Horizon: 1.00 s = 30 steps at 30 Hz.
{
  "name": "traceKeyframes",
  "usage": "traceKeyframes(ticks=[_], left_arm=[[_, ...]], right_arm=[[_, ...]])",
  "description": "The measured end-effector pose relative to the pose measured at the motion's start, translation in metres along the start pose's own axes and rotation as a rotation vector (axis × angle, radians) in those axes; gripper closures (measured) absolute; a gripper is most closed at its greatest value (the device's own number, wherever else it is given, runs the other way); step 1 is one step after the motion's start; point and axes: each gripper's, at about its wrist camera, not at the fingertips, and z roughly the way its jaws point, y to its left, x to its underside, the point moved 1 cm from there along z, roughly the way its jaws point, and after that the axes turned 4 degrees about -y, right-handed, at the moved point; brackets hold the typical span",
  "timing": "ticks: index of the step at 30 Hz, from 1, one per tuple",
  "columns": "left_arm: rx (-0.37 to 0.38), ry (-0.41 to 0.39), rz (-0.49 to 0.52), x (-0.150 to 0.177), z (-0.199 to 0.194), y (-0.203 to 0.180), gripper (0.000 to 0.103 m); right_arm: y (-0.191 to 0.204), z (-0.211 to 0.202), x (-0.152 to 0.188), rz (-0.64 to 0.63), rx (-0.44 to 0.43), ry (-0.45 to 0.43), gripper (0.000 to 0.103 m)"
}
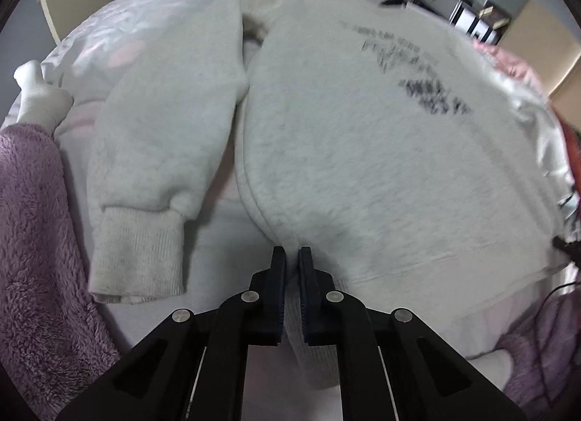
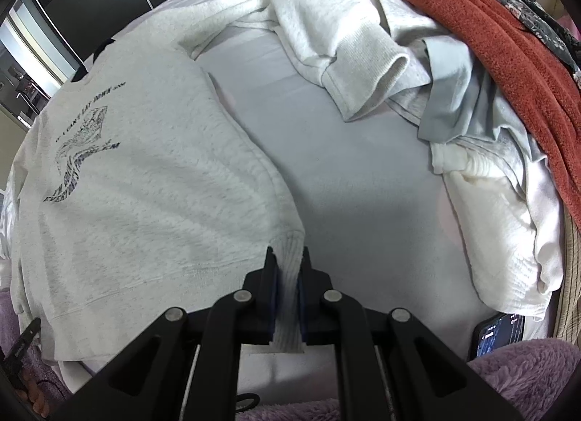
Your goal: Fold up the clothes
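Note:
A pale grey fleece sweatshirt [image 1: 363, 148] with a dark printed design lies flat, front up, on the bed. In the left wrist view its sleeve [image 1: 152, 166] runs down beside the body and ends in a ribbed cuff [image 1: 138, 261]. My left gripper [image 1: 292, 257] is shut on the sweatshirt's bottom corner, with ribbed hem showing between the fingers. In the right wrist view the sweatshirt [image 2: 145, 185] fills the left side. My right gripper [image 2: 287, 257] is shut on the ribbed hem at the other bottom corner. The other sleeve [image 2: 326, 21] lies crumpled at the far end, its cuff [image 2: 366, 76] turned open.
The bed sheet [image 2: 345, 166] lies bare right of the sweatshirt. A pile of pale clothes [image 2: 490, 185] and a rust-red fleece blanket [image 2: 490, 39] line the right edge. A phone [image 2: 499, 337] lies at the near right. A person's purple fuzzy garment [image 1: 32, 239] and socked foot [image 1: 40, 94] are at left.

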Motion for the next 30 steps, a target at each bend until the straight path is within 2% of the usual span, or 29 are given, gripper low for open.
traceKeyframes(ticks=[5, 8, 12, 14, 17, 19, 22, 25, 27, 30], left_arm=[[0.087, -0.091, -0.054, -0.022, -0.051, 0.011, 0.096], [0.134, -0.165, -0.08, -0.04, -0.085, 0.012, 0.097], [0.103, -0.211, -0.062, -0.047, -0.128, 0.0, 0.099], [0.061, -0.168, -0.037, -0.043, -0.127, 0.003, 0.099], [-0.028, -0.067, 0.007, -0.027, -0.1, 0.008, 0.103], [-0.089, 0.002, 0.028, -0.011, -0.082, 0.018, 0.103], [-0.14, 0.085, 0.017, 0.008, -0.059, 0.036, 0.103], [-0.169, 0.11, 0.008, 0.016, -0.048, 0.043, 0.103], [-0.164, 0.096, 0.014, 0.016, -0.051, 0.043, 0.103], [-0.155, 0.053, 0.035, 0.01, -0.057, 0.042, 0.1]], right_arm=[[0.005, -0.033, 0.007, -0.021, -0.059, -0.058, 0.095], [0.012, -0.068, 0.004, -0.042, -0.126, -0.106, 0.095], [0.023, -0.114, -0.006, -0.098, -0.177, -0.173, 0.095], [0.031, -0.12, -0.007, -0.132, -0.16, -0.182, 0.095], [0.026, -0.103, -0.001, -0.137, -0.127, -0.133, 0.095], [0.02, -0.082, 0.006, -0.124, -0.108, -0.084, 0.095], [0.013, -0.05, 0.022, -0.106, -0.103, -0.009, 0.095], [0.015, -0.038, 0.032, -0.127, -0.056, 0.003, 0.094], [0.016, -0.04, 0.031, -0.125, -0.063, -0.009, 0.094], [0.018, -0.053, 0.03, -0.119, -0.097, -0.073, 0.091]])
